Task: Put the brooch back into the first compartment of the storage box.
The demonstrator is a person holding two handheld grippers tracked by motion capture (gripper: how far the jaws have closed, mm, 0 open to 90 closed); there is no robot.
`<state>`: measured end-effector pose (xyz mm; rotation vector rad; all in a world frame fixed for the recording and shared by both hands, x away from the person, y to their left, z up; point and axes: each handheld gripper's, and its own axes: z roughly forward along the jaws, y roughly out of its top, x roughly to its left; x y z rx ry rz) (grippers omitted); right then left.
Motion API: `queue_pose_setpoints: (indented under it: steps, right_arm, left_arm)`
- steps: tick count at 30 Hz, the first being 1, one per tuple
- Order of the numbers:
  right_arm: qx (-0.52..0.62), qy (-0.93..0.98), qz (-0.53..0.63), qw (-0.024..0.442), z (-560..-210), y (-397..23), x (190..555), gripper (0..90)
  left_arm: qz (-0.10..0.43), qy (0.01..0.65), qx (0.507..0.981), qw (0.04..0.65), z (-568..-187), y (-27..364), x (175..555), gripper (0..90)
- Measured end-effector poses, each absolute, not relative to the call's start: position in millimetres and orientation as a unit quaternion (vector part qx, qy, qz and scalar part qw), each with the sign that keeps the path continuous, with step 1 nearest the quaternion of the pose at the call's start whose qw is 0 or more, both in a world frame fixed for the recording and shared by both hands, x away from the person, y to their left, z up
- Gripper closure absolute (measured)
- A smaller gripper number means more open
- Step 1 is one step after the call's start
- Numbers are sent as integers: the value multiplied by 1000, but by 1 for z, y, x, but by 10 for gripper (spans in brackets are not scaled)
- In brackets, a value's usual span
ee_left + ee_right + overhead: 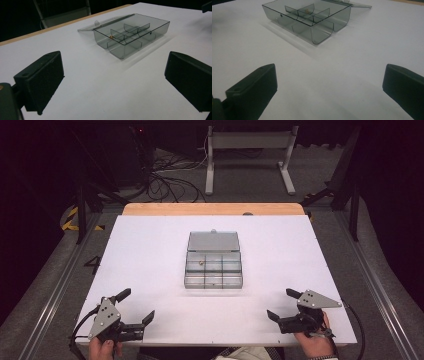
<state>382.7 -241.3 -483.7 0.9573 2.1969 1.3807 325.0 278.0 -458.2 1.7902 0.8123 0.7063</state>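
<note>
The white counter [150,255] carries a clear grey compartment box [213,273] at its middle, lid [213,241] folded flat behind it, with one small orange-brown piece [201,261] in a far compartment. My left gripper [138,309] and right gripper [280,304] hover at the near corners, well apart from the box. Both sets of fingers [41,80] are spread wide, holding nothing.

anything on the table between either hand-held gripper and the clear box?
Nothing visible. Bare white table lies between the left hand-held gripper, the right hand-held gripper and the clear box.
</note>
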Motion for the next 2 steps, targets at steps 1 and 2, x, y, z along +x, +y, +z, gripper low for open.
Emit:
queue_pose_setpoints:
  steps: [1, 2]
  right_arm:
    - [340, 780, 490, 188, -484, -242, 383, 1]
    - [341, 781, 489, 188, -484, -242, 383, 1]
  left_arm:
    - [292, 336, 741, 502, -458, 278, 325, 30]
    - [292, 336, 741, 502, -458, 278, 325, 30]
